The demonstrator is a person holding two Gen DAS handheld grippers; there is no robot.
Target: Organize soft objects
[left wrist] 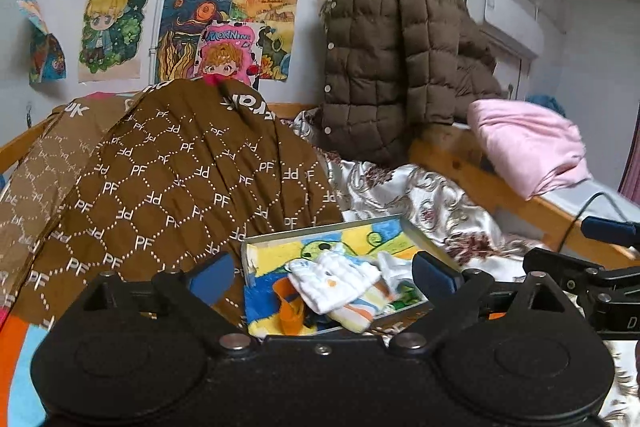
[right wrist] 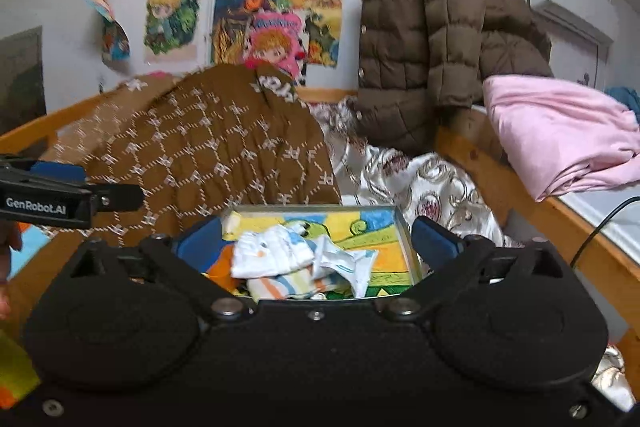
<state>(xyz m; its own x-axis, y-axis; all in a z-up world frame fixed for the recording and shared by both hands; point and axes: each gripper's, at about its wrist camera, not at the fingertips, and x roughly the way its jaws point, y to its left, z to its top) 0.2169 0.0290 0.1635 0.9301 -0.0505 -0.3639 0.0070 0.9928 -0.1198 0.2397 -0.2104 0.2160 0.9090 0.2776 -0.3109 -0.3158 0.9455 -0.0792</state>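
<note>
A shallow box [left wrist: 320, 229] with a colourful drawing on its bottom lies on the bed; in the right wrist view the same box [right wrist: 404, 227] sits just ahead. Inside it lie small white and striped socks [left wrist: 334, 281] [right wrist: 276, 253] in a loose pile. My left gripper [left wrist: 324, 273] stands open above the box, its blue pads wide apart with nothing between them. My right gripper [right wrist: 318, 241] is open too, above the socks and clear of them. The right gripper's finger shows at the right edge of the left wrist view.
A brown patterned quilt [left wrist: 168, 179] is heaped left of the box. A brown puffer jacket [left wrist: 400, 63] hangs at the bed end, a pink folded blanket [left wrist: 528, 147] lies on the wooden bed rail [left wrist: 492, 183]. A floral satin sheet [left wrist: 432, 203] covers the mattress. Drawings cover the wall.
</note>
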